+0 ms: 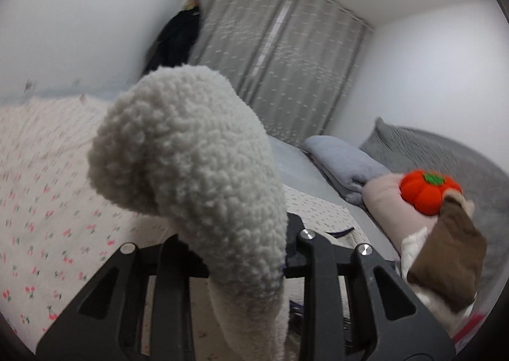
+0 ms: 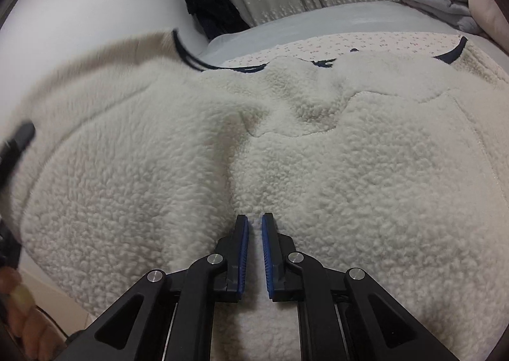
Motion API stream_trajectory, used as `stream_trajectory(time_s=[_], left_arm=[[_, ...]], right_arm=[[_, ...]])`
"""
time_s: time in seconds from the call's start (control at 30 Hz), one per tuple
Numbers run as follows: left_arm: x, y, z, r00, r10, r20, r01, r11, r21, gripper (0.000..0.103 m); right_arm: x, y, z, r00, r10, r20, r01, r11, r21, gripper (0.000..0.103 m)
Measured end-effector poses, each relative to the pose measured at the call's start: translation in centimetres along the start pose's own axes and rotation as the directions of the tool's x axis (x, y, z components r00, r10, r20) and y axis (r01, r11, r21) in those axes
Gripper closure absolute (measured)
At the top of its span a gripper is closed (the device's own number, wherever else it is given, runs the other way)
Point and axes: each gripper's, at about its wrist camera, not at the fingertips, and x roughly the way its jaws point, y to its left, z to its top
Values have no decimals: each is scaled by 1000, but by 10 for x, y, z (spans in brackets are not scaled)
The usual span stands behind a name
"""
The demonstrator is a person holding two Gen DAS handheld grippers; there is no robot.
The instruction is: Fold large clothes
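A large cream fleece garment (image 2: 286,144) with dark navy trim lies spread over the bed in the right wrist view. My right gripper (image 2: 255,224) hovers over its near middle, jaws nearly closed with a narrow gap, nothing between the blue pads. My left gripper (image 1: 241,253) is shut on a bunched part of the same fleece (image 1: 191,151), lifted above the bed; the fabric hides its fingertips. The left gripper's edge (image 2: 19,138) shows blurred at the left of the right wrist view.
A floral sheet (image 1: 47,186) covers the bed. Folded grey blanket (image 1: 343,163), pink pillow (image 1: 388,198), orange pumpkin plush (image 1: 426,189) and a brown bag (image 1: 451,262) lie at the right. Grey curtains (image 1: 286,59) and a dark hanging coat (image 2: 206,4) stand behind.
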Motion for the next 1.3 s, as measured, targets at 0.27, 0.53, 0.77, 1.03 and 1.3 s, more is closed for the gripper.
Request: stream_trajectory(time_s=[0.27, 0.53, 0.77, 1.03, 1.3], left_arm=[[-2, -66, 11, 991, -134, -18, 134, 964, 228, 73], [17, -133, -39, 932, -270, -240, 346, 860, 376, 72], [41, -158, -121, 755, -310, -577, 600, 681, 420, 62], [30, -144, -88, 666, -395, -633, 687, 656, 313, 47], [-3, -115, -54, 631, -436, -642, 696, 684, 219, 22]], right_arm=[[-74, -41, 16, 989, 113, 91, -131, 967, 219, 61], [-177, -134, 17, 964, 19, 266, -134, 898, 420, 29], [-201, -193, 0, 952, 40, 305, -212, 804, 555, 25], [-157, -200, 17, 953, 255, 162, -302, 812, 499, 19], [-137, -187, 29, 943, 285, 172, -332, 848, 413, 67]])
